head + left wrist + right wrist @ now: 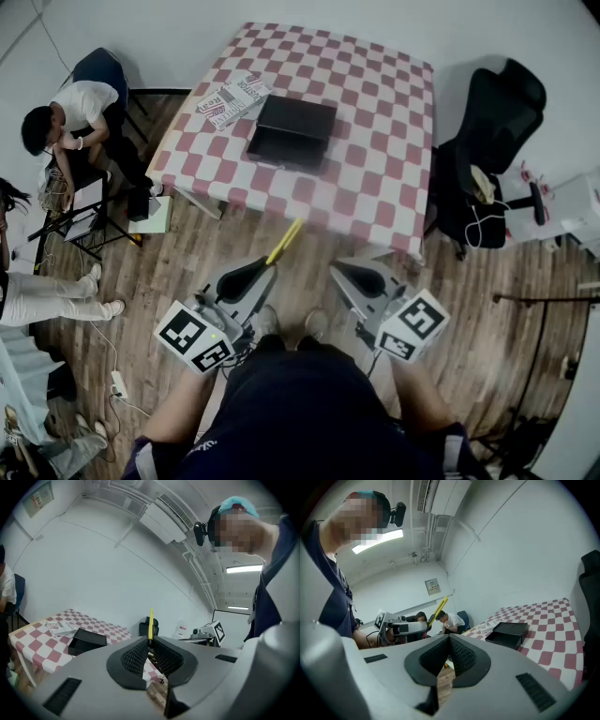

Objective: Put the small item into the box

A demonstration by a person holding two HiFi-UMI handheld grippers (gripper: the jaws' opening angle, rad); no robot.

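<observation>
A thin yellow stick-like item points up and forward toward the table, and my left gripper is shut on its lower end. In the left gripper view the yellow item rises from between the closed pads of the left gripper. My right gripper is held beside it, shut with nothing in it. Both grippers hover over the wood floor, short of the table. The black box lies open on the checkered table. The box and the yellow item also show in the right gripper view.
A folded newspaper lies left of the box. A black office chair stands at the table's right. A seated person and other people are at the left, with a power strip and cables on the floor.
</observation>
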